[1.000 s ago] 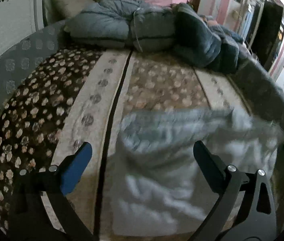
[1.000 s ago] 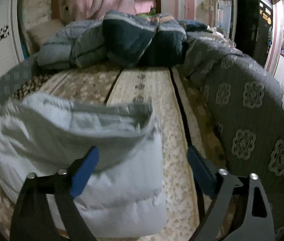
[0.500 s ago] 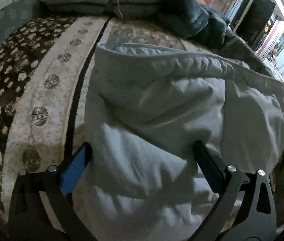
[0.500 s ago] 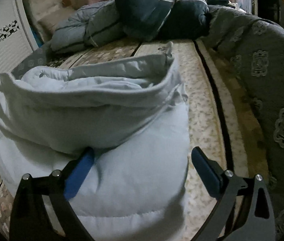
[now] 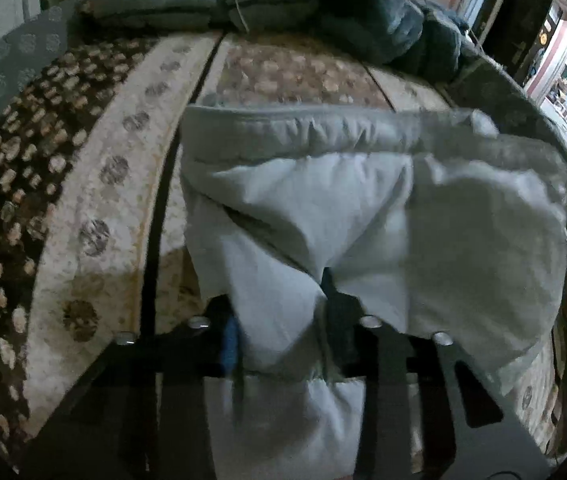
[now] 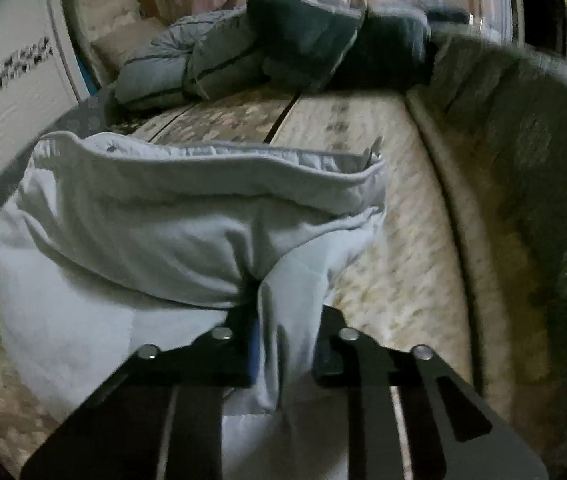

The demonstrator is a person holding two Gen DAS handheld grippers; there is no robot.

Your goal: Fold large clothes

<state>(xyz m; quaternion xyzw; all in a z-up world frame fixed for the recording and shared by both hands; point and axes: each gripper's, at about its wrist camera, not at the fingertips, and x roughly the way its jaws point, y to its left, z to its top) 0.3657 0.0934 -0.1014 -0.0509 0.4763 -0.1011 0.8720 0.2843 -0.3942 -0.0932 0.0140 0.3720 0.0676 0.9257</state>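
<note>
On the patterned bedspread [image 5: 95,184] the puffy white jacket [image 5: 383,216] lies crosswise ahead of both hands, its near edge pinched at once by the left gripper [image 5: 279,332] and right gripper [image 6: 287,336], neither nearer.

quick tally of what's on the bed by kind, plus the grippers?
White padded garment: 1, pinched by both grippers
Bundled dark blue-grey quilts at the far end: 1 heap, separate pieces hard to tell apart
Pillows: 2
Patterned bedspread: 1
Grippers: 2, left gripper, right gripper
Total: 7
</note>
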